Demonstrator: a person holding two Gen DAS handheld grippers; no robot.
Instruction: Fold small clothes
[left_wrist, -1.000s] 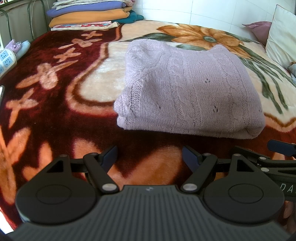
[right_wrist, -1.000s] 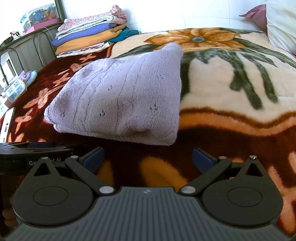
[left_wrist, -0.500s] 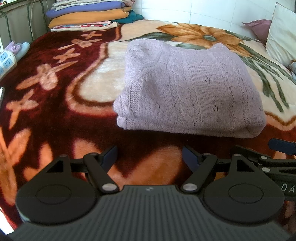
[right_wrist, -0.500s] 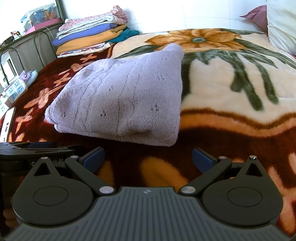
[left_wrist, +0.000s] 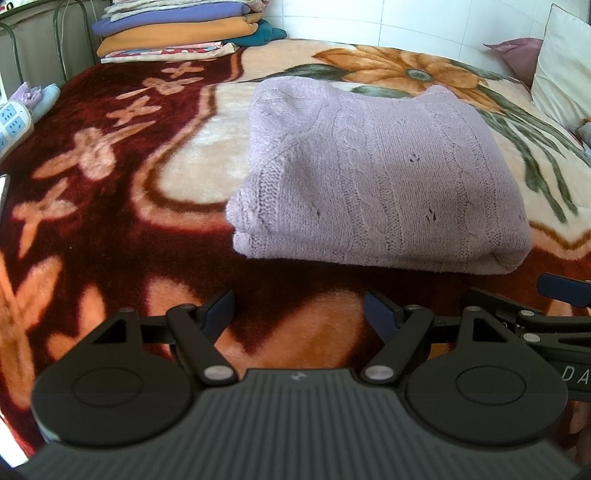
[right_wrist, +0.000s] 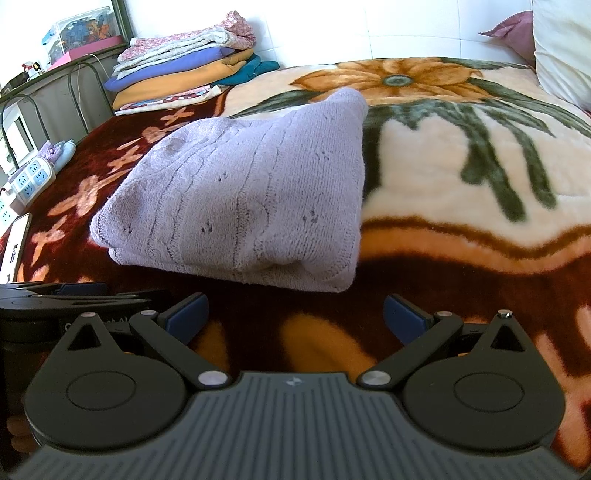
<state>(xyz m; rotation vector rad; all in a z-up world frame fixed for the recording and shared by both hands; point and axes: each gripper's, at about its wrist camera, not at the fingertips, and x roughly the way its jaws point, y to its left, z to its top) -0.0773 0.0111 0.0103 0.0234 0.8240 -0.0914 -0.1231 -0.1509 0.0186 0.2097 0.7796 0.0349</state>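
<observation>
Currently, sweater: lilac knit sweater (left_wrist: 373, 177) folded on my floral blanket (left_wrist: 110, 184).
Left gripper (left_wrist: 299, 310): wide, empty.
Right gripper (right_wrist: 295, 317): wide, empty.

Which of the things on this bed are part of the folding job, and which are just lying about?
Job:
lilac knitted sweater, folded
left gripper, open, empty
right gripper, open, empty

Lying about:
stack of folded clothes
power strip
phone
white pillow

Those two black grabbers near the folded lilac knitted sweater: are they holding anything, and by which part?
Nothing is held. The left gripper and right gripper both stand open over the blanket, short of the folded lilac knitted sweater.
</observation>
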